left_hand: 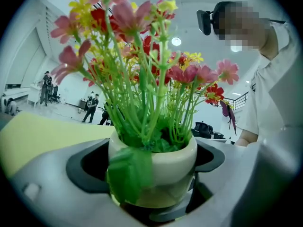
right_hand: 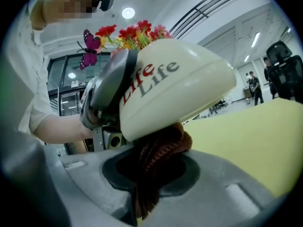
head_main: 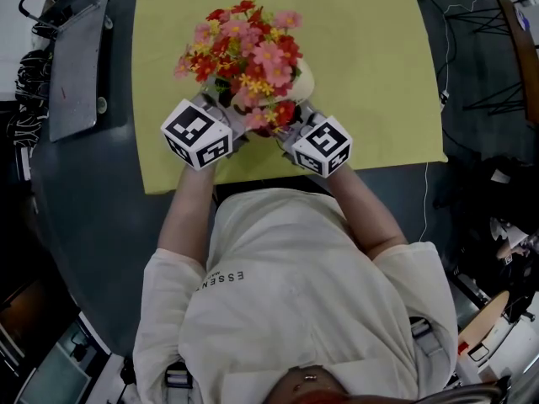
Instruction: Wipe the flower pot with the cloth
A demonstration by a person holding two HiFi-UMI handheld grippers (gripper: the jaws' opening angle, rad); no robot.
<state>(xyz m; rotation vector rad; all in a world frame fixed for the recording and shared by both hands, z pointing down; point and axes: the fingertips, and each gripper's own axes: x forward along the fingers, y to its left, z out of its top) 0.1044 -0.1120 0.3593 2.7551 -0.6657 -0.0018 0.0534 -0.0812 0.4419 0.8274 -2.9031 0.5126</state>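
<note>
I find the left gripper with its jaws clamped on the flower pot, one jaw on each side of the cream body, on the pot's left as seen from my head view. On the pot's right, the right gripper has its jaws closed on the cloth, a dark red-brown knitted wad, and the cloth's top touches the pot's lower wall. From the right gripper view the pot is tilted, with its red and grey "Life" lettering facing that camera and its base end turned toward the right gripper. A green leaf hangs over the pot's rim. Red, pink and yellow flowers rise from the pot. Under and beyond the pot lies a yellow mat on the dark worktop. A grey flat case lies on the worktop well to the pot's left.
</note>
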